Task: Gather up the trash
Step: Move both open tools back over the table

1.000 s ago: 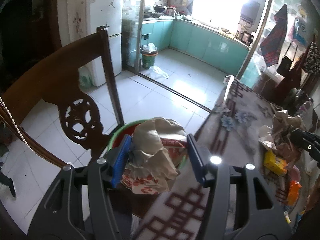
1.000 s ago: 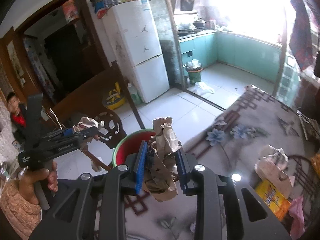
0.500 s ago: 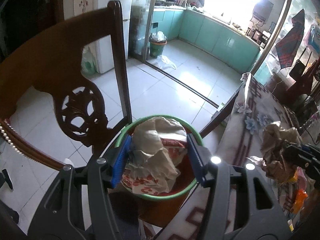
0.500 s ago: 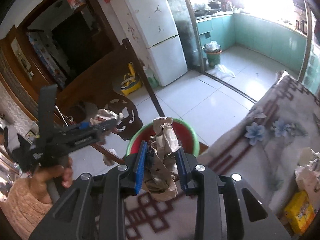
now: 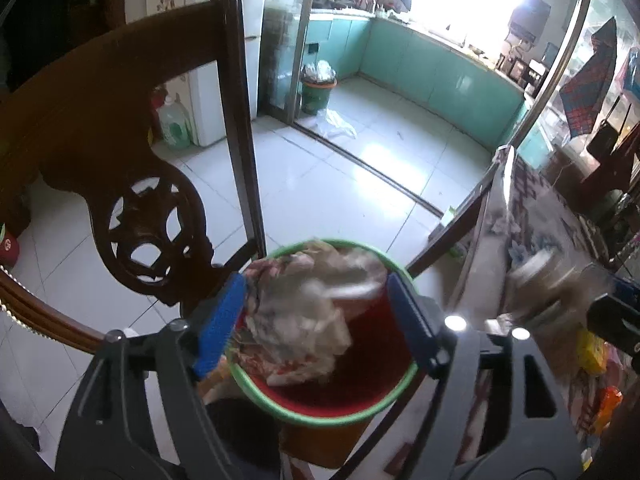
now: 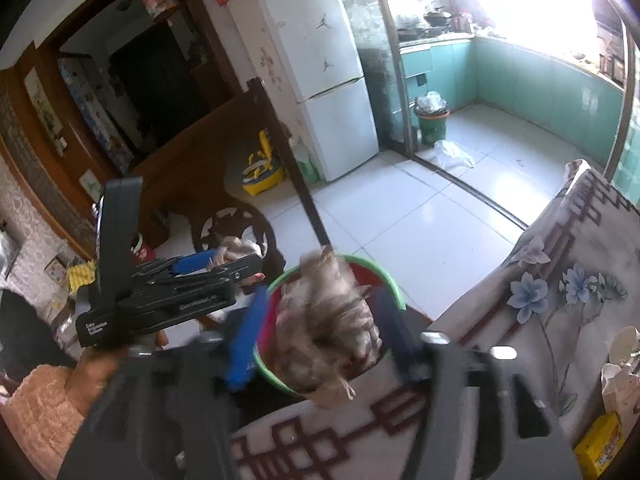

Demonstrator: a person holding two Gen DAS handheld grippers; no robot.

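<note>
A red bin with a green rim [image 5: 332,410] stands on a chair seat beside the table; it also shows in the right wrist view [image 6: 384,280]. My left gripper [image 5: 316,320] is open over the bin, and a crumpled paper wrapper [image 5: 304,316] is loose between its fingers, blurred. My right gripper [image 6: 320,336] is open over the bin, with a brown paper wad [image 6: 328,320] loose and blurred between its fingers. The left gripper's body [image 6: 160,280] shows at the left of the right wrist view.
A dark wooden chair back [image 5: 120,152] rises left of the bin. The table with a floral cloth [image 6: 560,288] lies to the right, with a yellow packet [image 6: 600,440] and white paper [image 6: 624,364] on it. A fridge [image 6: 320,72] and a green floor bin [image 6: 432,124] stand farther off.
Both grippers moved over the red bin and their fingers spread apart. The wrapper and the brown wad have come loose and are blurred with motion.
</note>
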